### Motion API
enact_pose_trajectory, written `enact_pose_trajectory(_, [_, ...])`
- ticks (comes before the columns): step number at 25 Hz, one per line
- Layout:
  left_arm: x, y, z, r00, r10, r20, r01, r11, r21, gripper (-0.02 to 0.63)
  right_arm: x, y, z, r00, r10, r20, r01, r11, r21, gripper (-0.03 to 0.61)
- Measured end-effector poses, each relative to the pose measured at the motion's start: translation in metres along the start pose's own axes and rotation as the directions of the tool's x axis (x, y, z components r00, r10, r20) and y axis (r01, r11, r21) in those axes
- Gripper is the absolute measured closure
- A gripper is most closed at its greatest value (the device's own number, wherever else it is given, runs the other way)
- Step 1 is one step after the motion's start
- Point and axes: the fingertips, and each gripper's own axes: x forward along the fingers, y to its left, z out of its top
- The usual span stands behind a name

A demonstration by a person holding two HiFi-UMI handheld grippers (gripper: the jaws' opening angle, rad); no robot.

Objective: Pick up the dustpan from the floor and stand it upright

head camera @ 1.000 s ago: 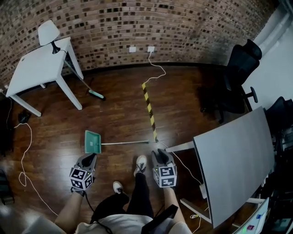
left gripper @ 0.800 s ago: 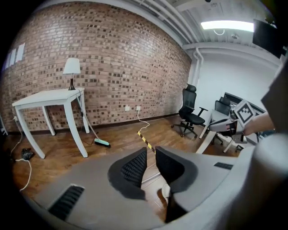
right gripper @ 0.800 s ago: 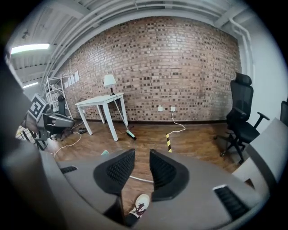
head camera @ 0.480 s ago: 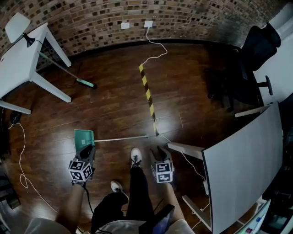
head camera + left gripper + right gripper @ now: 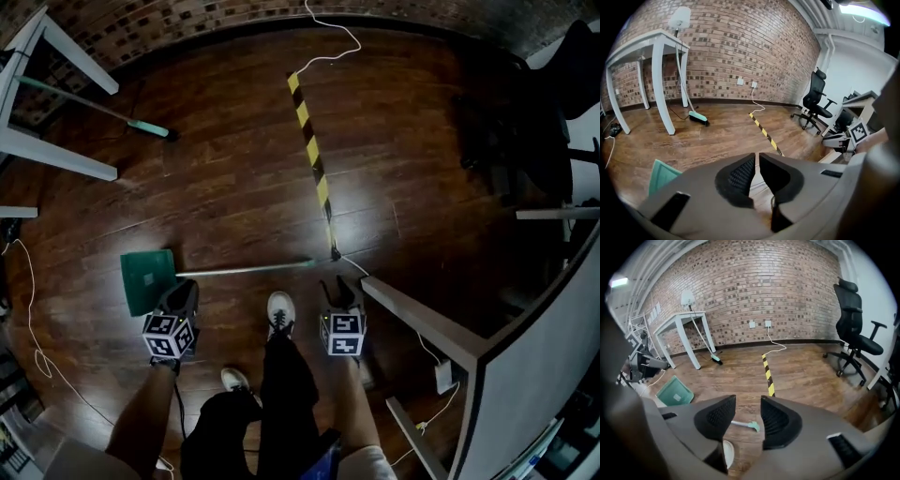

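Note:
The dustpan lies flat on the wooden floor: a green pan (image 5: pixel 145 279) and a long metal handle (image 5: pixel 246 269) running right to a teal end cap (image 5: pixel 752 426). My left gripper (image 5: pixel 185 291) hovers at the pan's right edge, where the handle starts. Its jaws (image 5: pixel 756 158) are shut with only a hairline gap and nothing in them; the pan (image 5: pixel 661 174) shows at lower left. My right gripper (image 5: pixel 340 285) is by the handle's end. Its jaws (image 5: pixel 747 402) are opening, and the end cap shows on the floor in the gap, untouched.
A broom (image 5: pixel 150 127) leans under the white table (image 5: pixel 56 155) at far left. Yellow-black tape (image 5: pixel 314 159) runs down the floor to the handle's end. A grey desk's leg (image 5: pixel 422 323) is close on the right, with an office chair (image 5: pixel 525 112) beyond. My shoe (image 5: pixel 279 311) stands between the grippers.
Both grippers have come down toward the floor and closer to the dustpan, and the head view has sunk with them. The right jaws stand wider apart.

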Motion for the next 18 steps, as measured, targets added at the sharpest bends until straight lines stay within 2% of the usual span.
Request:
enact_pose_trajectory(6, [0.083, 0.021, -0.066, 1.0, -0.022, 0.001, 0.022, 0.999, 0.04, 0.578, 0.084, 0.009, -0.092, 0.994, 0.041, -0.097, -0.055, 0.987, -0.148, 0.402])
enact_pose_trajectory(9, [0.118, 0.031, -0.097, 0.999, -0.032, 0.004, 0.032, 0.999, 0.028, 0.578, 0.123, 0.006, -0.134, 0.99, 0.049, -0.132, -0.074, 0.978, -0.194, 0.402])
enact_pose_trajectory(11, [0.138, 0.039, -0.116, 0.999, -0.035, 0.001, 0.035, 0.999, 0.022, 0.578, 0.149, 0.0, -0.154, 0.99, 0.039, -0.139, -0.067, 0.977, -0.201, 0.402])
enact_pose_trajectory(15, [0.17, 0.054, -0.148, 0.999, -0.042, -0.008, 0.042, 0.999, 0.03, 0.578, 0.186, -0.021, -0.189, 0.988, 0.006, -0.151, -0.022, 0.994, -0.104, 0.402])
enact_pose_trajectory(18, [0.184, 0.067, -0.166, 0.999, -0.032, -0.012, 0.033, 0.999, 0.038, 0.578, 0.203, -0.027, -0.2, 0.989, -0.015, -0.15, -0.008, 0.989, -0.15, 0.402])
